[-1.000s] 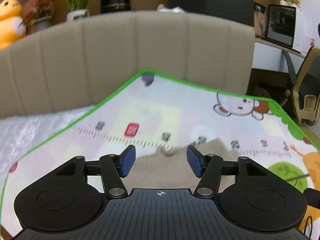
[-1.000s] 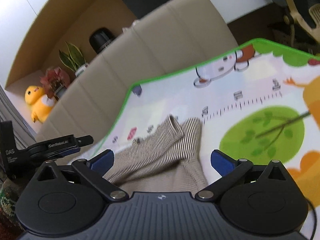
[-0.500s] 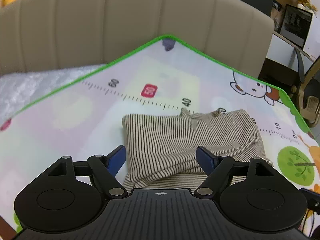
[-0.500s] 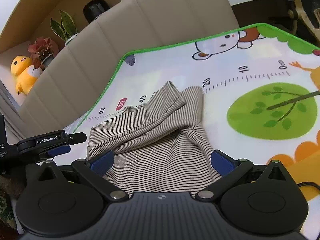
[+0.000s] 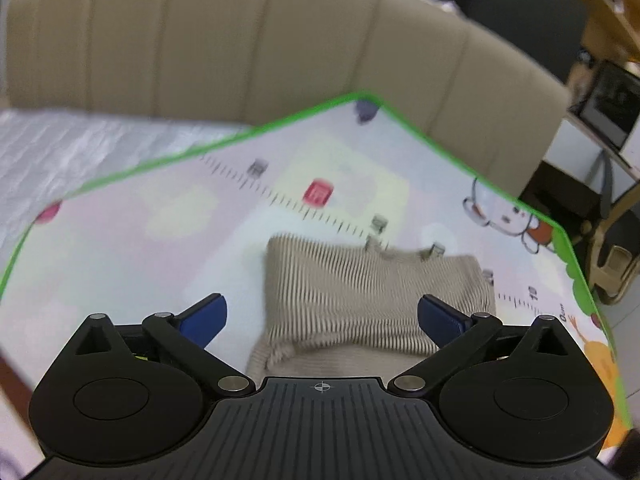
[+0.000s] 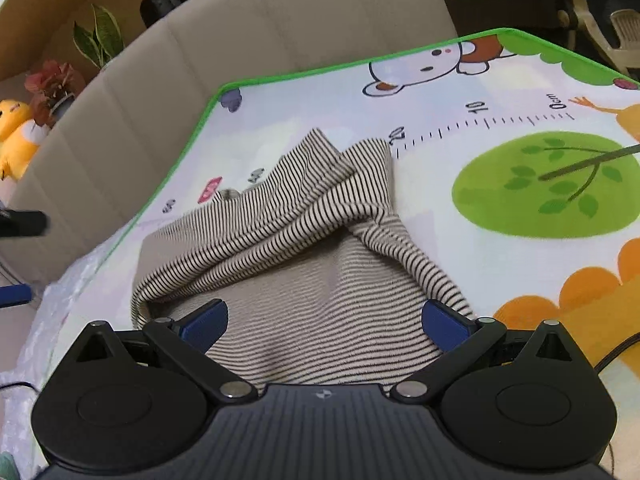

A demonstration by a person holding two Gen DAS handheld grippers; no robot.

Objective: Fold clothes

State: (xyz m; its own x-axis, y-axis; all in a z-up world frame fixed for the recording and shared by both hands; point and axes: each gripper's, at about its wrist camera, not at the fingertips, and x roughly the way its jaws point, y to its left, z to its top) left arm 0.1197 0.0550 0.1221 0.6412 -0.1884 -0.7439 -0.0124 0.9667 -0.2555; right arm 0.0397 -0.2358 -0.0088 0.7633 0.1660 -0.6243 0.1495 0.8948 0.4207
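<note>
A beige top with thin dark stripes (image 5: 372,288) lies partly folded on a green-edged cartoon play mat (image 5: 160,220), its neckline towards the far side. My left gripper (image 5: 320,308) hovers over the top's near left part. Its jaws are opening wide and the blue pads touch no cloth. In the right wrist view the striped top (image 6: 280,220) shows a loose upper layer rumpled across it and a sleeve running down the right. My right gripper (image 6: 324,312) is open above the top's near edge, with cloth under the gap and nothing pinched.
A beige padded backrest (image 5: 280,60) runs behind the mat (image 6: 480,92). White quilted bedding (image 5: 60,152) lies left of the mat. An office chair (image 5: 612,256) and a desk stand at the right. Potted plants (image 6: 96,40) and a yellow plush toy (image 6: 16,132) sit behind the backrest.
The left jaws have spread from narrow to wide, and that gripper has drawn back from the top's neckline. The right gripper has sunk closer to the cloth, still open.
</note>
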